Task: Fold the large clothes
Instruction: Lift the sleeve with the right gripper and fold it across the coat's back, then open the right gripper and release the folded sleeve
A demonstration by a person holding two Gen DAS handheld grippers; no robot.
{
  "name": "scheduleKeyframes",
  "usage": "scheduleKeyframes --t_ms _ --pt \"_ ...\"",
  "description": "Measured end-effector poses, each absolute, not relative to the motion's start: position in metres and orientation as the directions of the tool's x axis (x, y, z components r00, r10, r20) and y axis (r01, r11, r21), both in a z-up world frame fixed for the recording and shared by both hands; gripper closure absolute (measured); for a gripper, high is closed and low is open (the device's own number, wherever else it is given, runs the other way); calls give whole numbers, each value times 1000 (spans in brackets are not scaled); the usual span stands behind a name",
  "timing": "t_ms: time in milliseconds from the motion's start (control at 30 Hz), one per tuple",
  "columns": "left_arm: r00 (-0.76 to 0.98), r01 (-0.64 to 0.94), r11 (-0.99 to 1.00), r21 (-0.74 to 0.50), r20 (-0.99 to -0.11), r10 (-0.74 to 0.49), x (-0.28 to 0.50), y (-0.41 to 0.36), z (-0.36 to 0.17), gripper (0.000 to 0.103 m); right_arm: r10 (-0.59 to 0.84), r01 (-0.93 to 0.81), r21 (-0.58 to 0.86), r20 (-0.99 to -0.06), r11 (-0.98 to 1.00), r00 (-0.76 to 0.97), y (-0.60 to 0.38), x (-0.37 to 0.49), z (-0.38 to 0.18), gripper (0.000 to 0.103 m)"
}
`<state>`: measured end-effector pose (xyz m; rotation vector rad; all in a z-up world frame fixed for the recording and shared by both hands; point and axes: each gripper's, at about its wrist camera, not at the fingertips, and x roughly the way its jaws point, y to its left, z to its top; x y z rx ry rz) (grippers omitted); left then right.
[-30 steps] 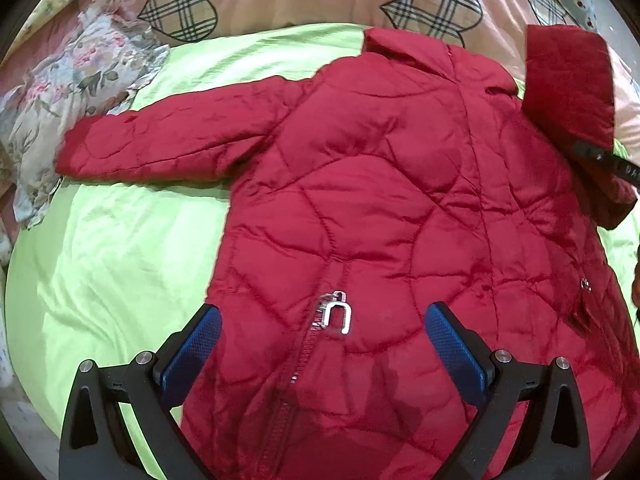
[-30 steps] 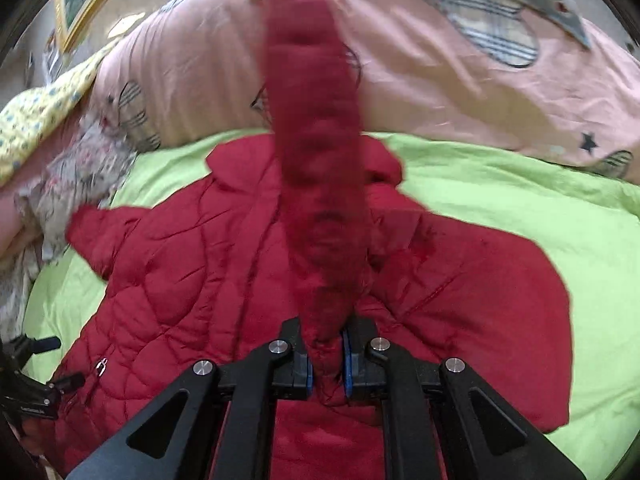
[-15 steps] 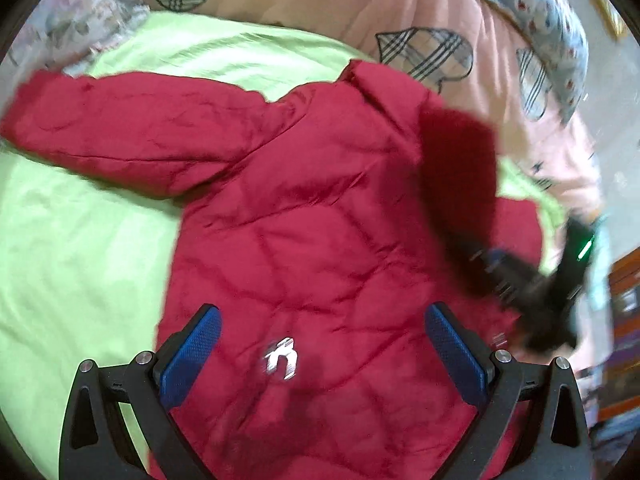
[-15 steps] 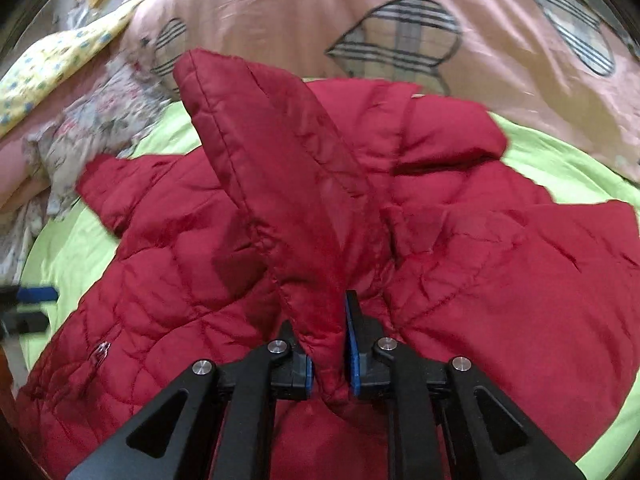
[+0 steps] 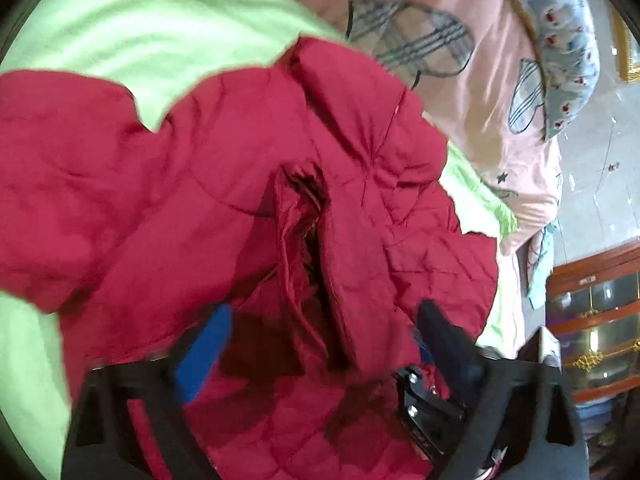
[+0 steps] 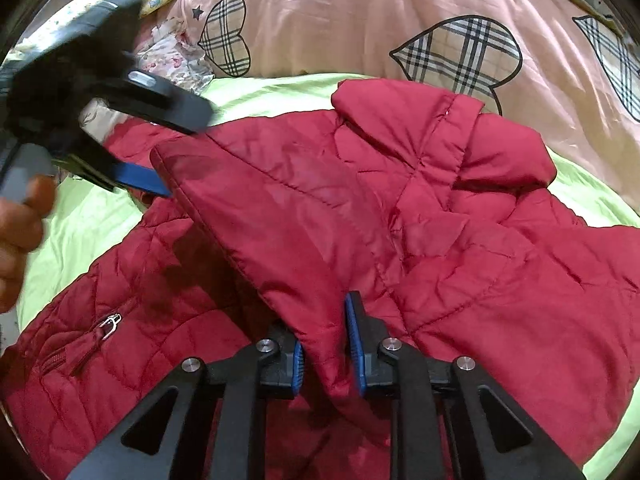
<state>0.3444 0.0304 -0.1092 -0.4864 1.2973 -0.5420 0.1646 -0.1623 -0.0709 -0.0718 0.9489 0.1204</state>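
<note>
A red quilted jacket [image 6: 460,240] lies on a light green sheet [image 6: 92,224]. Its right sleeve [image 6: 280,216] is folded across the chest. My right gripper [image 6: 325,356] is shut on that sleeve near its base. My left gripper [image 6: 160,160] is open at the sleeve's cuff end, one blue pad under the cuff and the other finger above it. In the left wrist view the open left gripper [image 5: 324,356] straddles the sleeve [image 5: 352,264], blurred by motion. The jacket's collar [image 6: 408,108] points to the far side. A zip pull [image 6: 110,324] shows at the lower left.
A pink quilt with plaid hearts [image 6: 360,24] lies behind the jacket. Floral cloth [image 6: 172,52] is bunched at the far left. A wooden cabinet [image 5: 592,320] and tiled floor [image 5: 600,184] are beyond the bed's right edge. A hand [image 6: 18,232] holds the left gripper.
The right gripper has brought the sleeve down across the jacket's chest. The left gripper has swung right and forward to the sleeve's cuff, still open.
</note>
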Motion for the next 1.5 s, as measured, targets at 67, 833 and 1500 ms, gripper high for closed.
scheduleKeyframes --t_ms 67,833,1500 --pt "155 109 777 -619 -762 -629 352 24 -120 66 78 -131 2 -816 991 573 -164 165 -72 80" --pt "390 166 873 -458 -783 -485 277 78 -85 88 -6 223 198 -736 955 677 -290 103 -9 53" --pt "539 226 938 -263 -768 -346 217 43 -33 59 -68 321 120 -852 939 518 -310 142 -89 46"
